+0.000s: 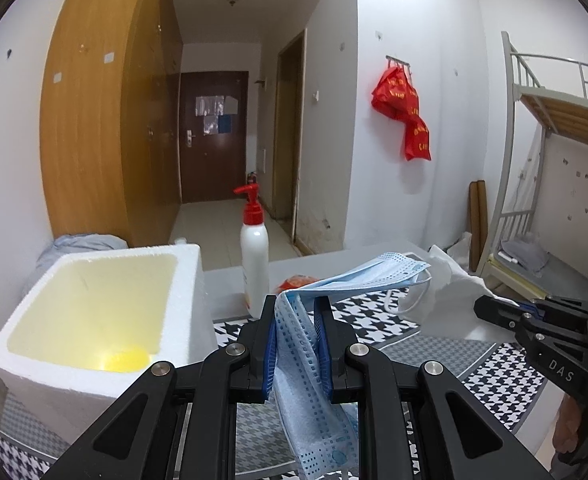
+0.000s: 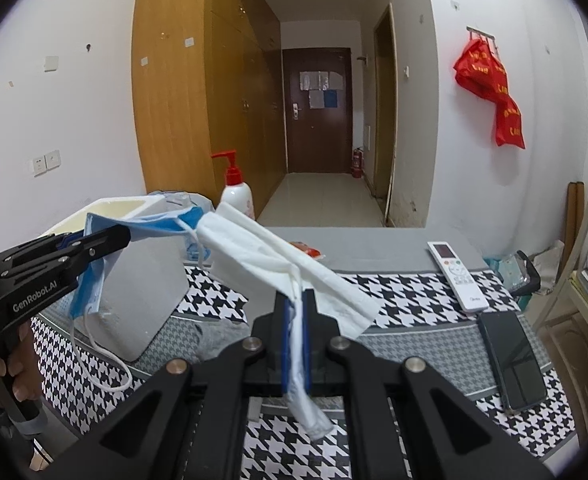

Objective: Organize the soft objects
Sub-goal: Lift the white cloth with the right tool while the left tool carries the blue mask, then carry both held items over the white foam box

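Note:
My left gripper (image 1: 296, 308) is shut on a light blue face mask (image 1: 358, 276), which droops between the pads and hangs below them above the table. The same mask (image 2: 154, 224) shows at the left of the right wrist view, its white ear loop dangling. My right gripper (image 2: 298, 300) is shut on a white tissue (image 2: 278, 256), also lifted off the table; it appears in the left wrist view as the white tissue (image 1: 450, 296) at the right gripper's tip (image 1: 482, 308). A white foam box (image 1: 94, 312) with a yellowish inside stands open at the left.
A white pump bottle (image 1: 254, 256) with a red top stands behind the box. A houndstooth cloth (image 2: 406, 300) covers the table. A white remote (image 2: 458, 276) and a dark phone (image 2: 510, 360) lie at the right. A small red packet (image 2: 308, 249) lies at the back. A bunk bed (image 1: 550, 140) stands at the right.

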Motion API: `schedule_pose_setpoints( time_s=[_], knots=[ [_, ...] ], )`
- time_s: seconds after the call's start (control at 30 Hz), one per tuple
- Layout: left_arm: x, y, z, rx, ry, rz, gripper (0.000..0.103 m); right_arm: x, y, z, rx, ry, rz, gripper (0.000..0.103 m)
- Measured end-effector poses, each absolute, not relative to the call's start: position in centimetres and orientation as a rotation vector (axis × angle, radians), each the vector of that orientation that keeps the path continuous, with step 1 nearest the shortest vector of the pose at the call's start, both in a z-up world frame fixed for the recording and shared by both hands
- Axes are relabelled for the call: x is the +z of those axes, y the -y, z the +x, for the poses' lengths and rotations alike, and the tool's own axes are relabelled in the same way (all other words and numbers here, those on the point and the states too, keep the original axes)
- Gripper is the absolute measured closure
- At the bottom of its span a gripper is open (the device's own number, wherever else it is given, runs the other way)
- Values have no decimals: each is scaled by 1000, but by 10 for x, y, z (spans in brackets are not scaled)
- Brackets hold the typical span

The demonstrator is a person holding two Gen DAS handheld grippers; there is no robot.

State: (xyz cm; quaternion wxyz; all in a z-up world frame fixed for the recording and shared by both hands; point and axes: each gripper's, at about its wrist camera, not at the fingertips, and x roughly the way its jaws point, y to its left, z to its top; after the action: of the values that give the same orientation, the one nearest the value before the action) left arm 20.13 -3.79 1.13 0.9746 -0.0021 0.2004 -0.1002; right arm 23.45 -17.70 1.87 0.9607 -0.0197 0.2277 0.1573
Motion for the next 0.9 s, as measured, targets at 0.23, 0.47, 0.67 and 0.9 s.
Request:
schedule_pose_setpoints(
  time_s=[0.23, 0.47, 0.67, 0.9],
  knots=[
    [21, 33, 194, -186, -379, 1, 84, 24, 169, 233, 343, -445, -51, 95],
    [30, 28, 190, -169, -345, -2, 84, 31, 162, 232, 361, -424, -66, 95],
    [34, 24, 185, -152, -326, 0, 84, 37, 157, 229, 372, -406, -80, 95],
    [41, 18, 180, -134, -306, -2, 84, 45, 151, 225, 395, -385, -86, 95]
  ],
)
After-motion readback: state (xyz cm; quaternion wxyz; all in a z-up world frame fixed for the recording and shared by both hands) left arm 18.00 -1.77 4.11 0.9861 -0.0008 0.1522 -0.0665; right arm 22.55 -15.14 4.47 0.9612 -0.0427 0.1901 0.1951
